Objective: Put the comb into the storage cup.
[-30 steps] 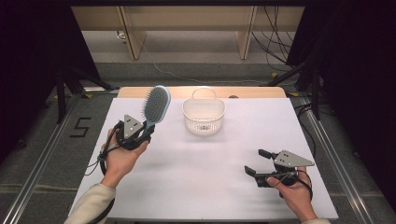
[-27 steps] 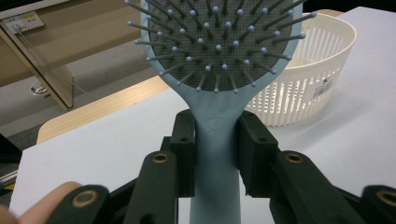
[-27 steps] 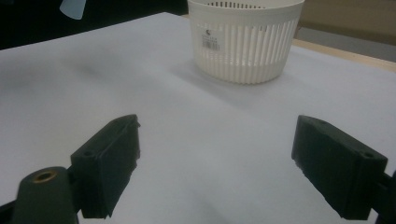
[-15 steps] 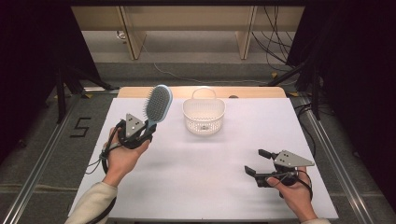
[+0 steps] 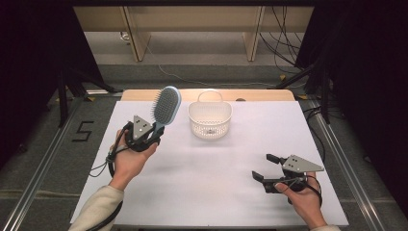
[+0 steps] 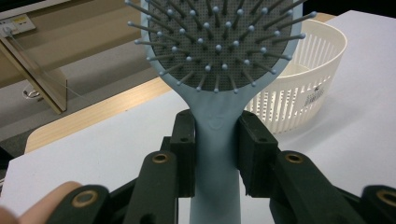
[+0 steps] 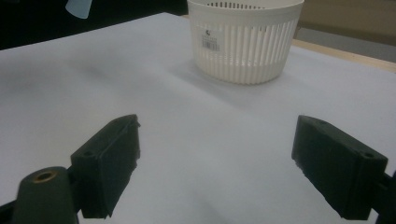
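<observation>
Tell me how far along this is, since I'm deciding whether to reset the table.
Done: the left gripper has the blue hairbrush clamped by its handle, lifted off the table. In hand: it is held beside the white basket. Left, probably: placing it in the basket. The right gripper waits open.

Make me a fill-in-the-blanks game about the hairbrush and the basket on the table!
1. The left gripper is shut on the light blue hairbrush by its ____.
2. The white basket stands on the white table with ____ inside it.
3. The right gripper has its jaws ____, with nothing between them.
4. The brush's bristled head points ____, above the gripper.

Missing words: handle; nothing; open; up
</observation>
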A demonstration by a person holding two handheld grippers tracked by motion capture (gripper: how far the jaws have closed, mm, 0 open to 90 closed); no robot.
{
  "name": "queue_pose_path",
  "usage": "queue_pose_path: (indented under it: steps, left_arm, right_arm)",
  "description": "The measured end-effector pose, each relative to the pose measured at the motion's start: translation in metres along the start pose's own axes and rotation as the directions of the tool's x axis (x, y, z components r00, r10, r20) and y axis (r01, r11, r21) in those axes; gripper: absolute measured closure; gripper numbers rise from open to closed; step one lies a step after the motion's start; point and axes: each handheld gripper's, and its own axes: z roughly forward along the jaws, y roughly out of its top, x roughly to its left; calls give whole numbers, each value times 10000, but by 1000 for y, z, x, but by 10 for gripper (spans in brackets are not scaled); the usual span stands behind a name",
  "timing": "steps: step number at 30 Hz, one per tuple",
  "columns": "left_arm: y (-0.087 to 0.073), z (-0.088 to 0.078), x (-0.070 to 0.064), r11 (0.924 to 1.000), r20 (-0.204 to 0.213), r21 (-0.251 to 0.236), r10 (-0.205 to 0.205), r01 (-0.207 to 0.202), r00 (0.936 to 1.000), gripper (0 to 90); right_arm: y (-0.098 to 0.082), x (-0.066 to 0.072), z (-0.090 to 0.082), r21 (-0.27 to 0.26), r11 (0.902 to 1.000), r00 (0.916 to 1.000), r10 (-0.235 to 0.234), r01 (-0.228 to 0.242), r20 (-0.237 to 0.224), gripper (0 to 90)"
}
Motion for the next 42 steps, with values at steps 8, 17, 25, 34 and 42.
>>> queue_pose_path:
  steps: [8,17,25,34,42]
  left_arm:
    - [2,2,-1,10000,41,-29,-6,6,10000,700]
    - [4,5,-2,10000,79,-40,-7,7,10000,699]
    - [6,6,-3,9999,116,-106,-28,29,9999,700]
    - [10,10,-6,9999,255,-128,-1,5,9997,700]
    - [13,13,-8,9999,338,-167,25,-19,9994,699]
  right_arm:
    - [0,0,0,2,10000,10000,1,-1,7,159]
    - [0,0,0,-4,10000,10000,-2,2,15,159]
    - [0,0,0,-8,10000,10000,9,-9,29,159]
    - [-1,0,-1,-44,10000,10000,42,-42,27,159]
    - [-1,-1,-2,-49,10000,10000,58,-58,40,159]
